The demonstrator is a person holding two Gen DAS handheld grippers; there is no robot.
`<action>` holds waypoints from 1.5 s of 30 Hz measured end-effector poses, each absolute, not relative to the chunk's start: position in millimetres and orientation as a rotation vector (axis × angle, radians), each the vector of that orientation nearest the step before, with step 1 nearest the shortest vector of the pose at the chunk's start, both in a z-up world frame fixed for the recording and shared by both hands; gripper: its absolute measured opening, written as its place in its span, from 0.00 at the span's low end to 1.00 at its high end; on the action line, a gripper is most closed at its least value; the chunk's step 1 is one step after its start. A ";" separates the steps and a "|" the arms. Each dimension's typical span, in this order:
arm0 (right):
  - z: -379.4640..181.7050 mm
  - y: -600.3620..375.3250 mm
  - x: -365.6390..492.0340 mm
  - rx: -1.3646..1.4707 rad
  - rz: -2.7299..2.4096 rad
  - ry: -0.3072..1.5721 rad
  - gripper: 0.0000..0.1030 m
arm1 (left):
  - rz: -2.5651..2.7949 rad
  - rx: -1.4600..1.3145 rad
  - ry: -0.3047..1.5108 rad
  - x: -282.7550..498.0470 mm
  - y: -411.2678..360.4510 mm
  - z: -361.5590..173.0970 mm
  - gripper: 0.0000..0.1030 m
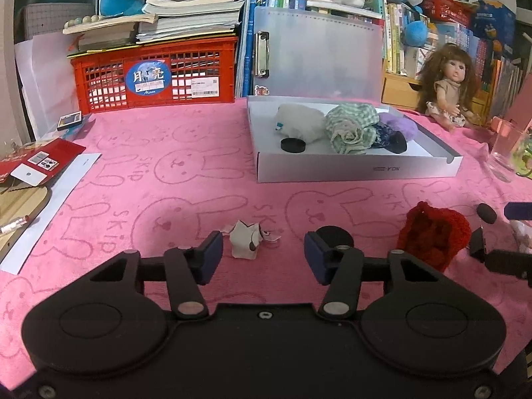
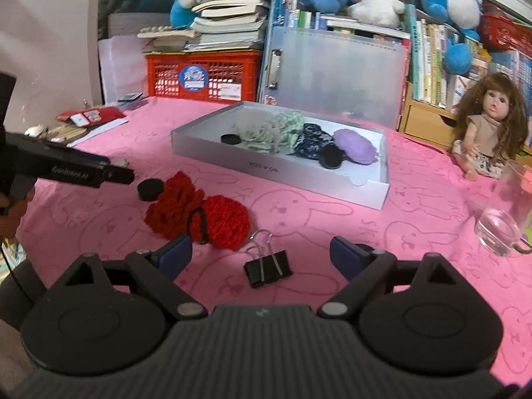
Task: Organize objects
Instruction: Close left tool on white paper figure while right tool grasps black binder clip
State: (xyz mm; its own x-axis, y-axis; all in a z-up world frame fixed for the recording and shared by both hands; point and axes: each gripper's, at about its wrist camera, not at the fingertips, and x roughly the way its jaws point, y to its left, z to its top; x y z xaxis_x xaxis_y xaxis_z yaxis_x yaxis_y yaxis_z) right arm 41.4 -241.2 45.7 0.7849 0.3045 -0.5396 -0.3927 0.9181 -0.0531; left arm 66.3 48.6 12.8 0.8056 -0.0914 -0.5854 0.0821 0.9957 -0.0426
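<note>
A white box (image 1: pixel 359 168) (image 2: pixel 276 168) on the pink cloth holds rolled fabric bundles, a purple pompom (image 2: pixel 354 146) and black discs. My left gripper (image 1: pixel 262 254) is open and empty, low over the cloth, with a crumpled paper scrap (image 1: pixel 246 237) between its fingertips and a black disc (image 1: pixel 334 234) by its right finger. A red knitted piece (image 1: pixel 432 236) (image 2: pixel 199 214) lies to its right. My right gripper (image 2: pixel 261 261) is open and empty, with a black binder clip (image 2: pixel 267 266) between its fingers. A second black disc (image 2: pixel 150 189) lies beside the red knit.
A red crate (image 1: pixel 153 76) under stacked books stands at the back left, a translucent file box (image 1: pixel 319 53) behind the white box. A doll (image 2: pixel 487 133) sits at the right, a glass cup (image 2: pixel 507 219) near it. Papers and cards (image 1: pixel 36 166) lie at the left edge.
</note>
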 end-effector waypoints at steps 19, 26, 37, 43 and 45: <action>31.9 -239.8 53.3 -0.146 0.335 0.612 0.47 | -0.081 -0.020 0.634 74.8 51.8 6.8 0.46; 31.8 -239.0 54.1 -0.129 0.322 0.612 0.40 | -0.074 -0.020 0.638 75.4 50.4 2.9 0.38; 37.5 -237.3 57.6 -0.109 0.274 0.594 0.40 | -0.063 -0.017 0.625 71.8 46.0 8.6 0.18; 40.8 -238.5 59.3 -0.088 0.235 0.580 0.39 | -0.061 -0.017 0.622 72.7 43.3 11.9 0.18; 42.6 -238.7 60.7 -0.080 0.223 0.577 0.39 | -0.061 -0.020 0.619 73.8 42.6 14.3 0.18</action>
State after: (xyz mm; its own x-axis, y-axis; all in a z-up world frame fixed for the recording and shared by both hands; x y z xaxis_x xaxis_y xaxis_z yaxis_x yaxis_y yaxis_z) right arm 60.7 -238.7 42.6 0.8149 0.1864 -0.5489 -0.2308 0.9729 -0.0123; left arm 73.8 42.6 14.3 0.8126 -0.0630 -0.5794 0.0508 0.9980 -0.0372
